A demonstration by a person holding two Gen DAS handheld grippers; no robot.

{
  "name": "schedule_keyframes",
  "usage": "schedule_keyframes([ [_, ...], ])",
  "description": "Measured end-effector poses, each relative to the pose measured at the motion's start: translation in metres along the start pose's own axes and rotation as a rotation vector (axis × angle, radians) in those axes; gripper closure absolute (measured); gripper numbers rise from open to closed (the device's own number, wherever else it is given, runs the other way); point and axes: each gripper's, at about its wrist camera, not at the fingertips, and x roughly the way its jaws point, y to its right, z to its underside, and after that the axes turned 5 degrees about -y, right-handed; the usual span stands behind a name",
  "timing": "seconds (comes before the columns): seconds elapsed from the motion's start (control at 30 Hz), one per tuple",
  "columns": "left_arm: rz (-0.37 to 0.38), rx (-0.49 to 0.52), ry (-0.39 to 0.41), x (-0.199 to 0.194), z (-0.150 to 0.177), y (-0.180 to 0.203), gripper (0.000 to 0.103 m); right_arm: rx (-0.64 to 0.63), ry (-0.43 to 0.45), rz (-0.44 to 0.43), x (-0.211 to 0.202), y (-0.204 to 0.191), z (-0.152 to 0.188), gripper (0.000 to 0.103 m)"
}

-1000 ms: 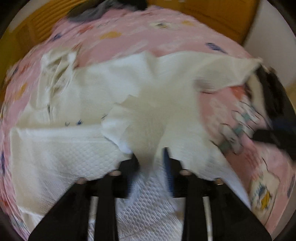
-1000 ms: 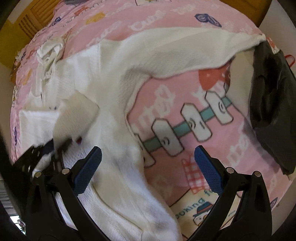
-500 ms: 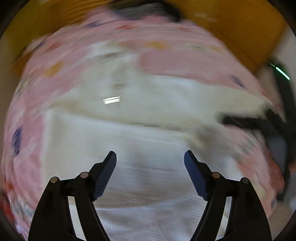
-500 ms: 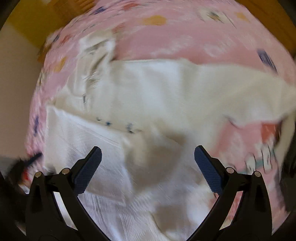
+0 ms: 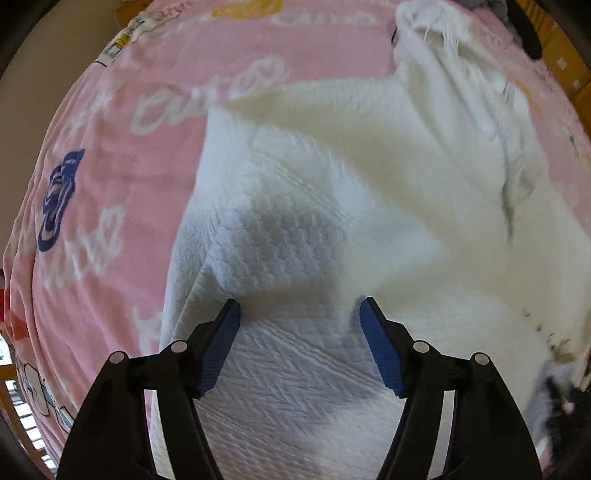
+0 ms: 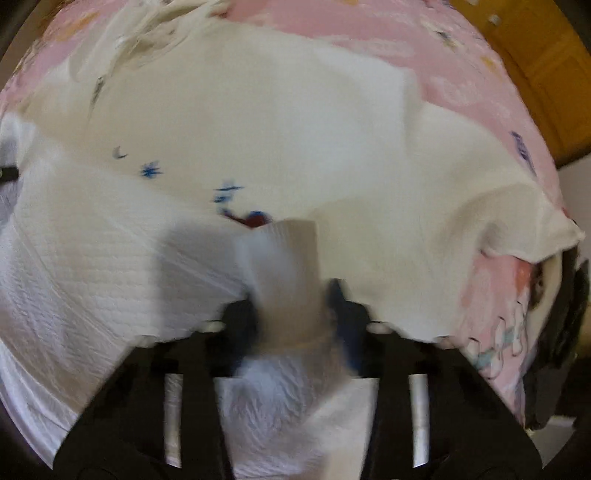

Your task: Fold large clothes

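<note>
A large white textured garment (image 5: 369, 166) lies spread on a pink printed blanket (image 5: 110, 166). My left gripper (image 5: 299, 314) points straight down at the garment's left part. Its blue pads stand wide apart and dig into the cloth, with a low ridge of fabric between them; the jaws are closing slightly. In the right wrist view the same garment (image 6: 295, 129) shows small blue and red prints. My right gripper (image 6: 293, 306) is closing on a raised fold of the white cloth, and its pads sit against both sides of the fold. That view is blurred.
The pink blanket (image 6: 461, 74) covers the whole surface. A dark garment (image 6: 565, 332) lies at the blanket's right edge, and another dark item (image 5: 524, 29) sits at the far top. Orange wooden furniture (image 6: 535, 48) stands behind the blanket.
The left gripper let go of the fold it pinched, opened wide and swept over to the garment's left part. The right gripper moved over the garment and went from wide open to closed on a fold.
</note>
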Motion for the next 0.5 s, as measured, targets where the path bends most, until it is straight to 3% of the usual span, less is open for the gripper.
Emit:
schedule_keyframes([
  [0.1,-0.005,0.000,0.008,0.003,0.001,0.004,0.036,0.091,0.031,-0.040,-0.011,0.031,0.009,0.081],
  [0.23,-0.023,0.001,0.017,0.005,0.002,0.004,0.036,0.247,0.098,-0.114,-0.038,0.082,0.038,0.082],
  [0.33,-0.014,-0.001,0.013,0.007,0.001,-0.004,0.036,0.380,0.044,-0.138,-0.033,0.115,0.079,0.082],
  [0.5,-0.046,0.010,0.007,0.010,-0.002,0.006,0.034,0.436,-0.029,-0.222,-0.011,0.120,0.131,0.082],
])
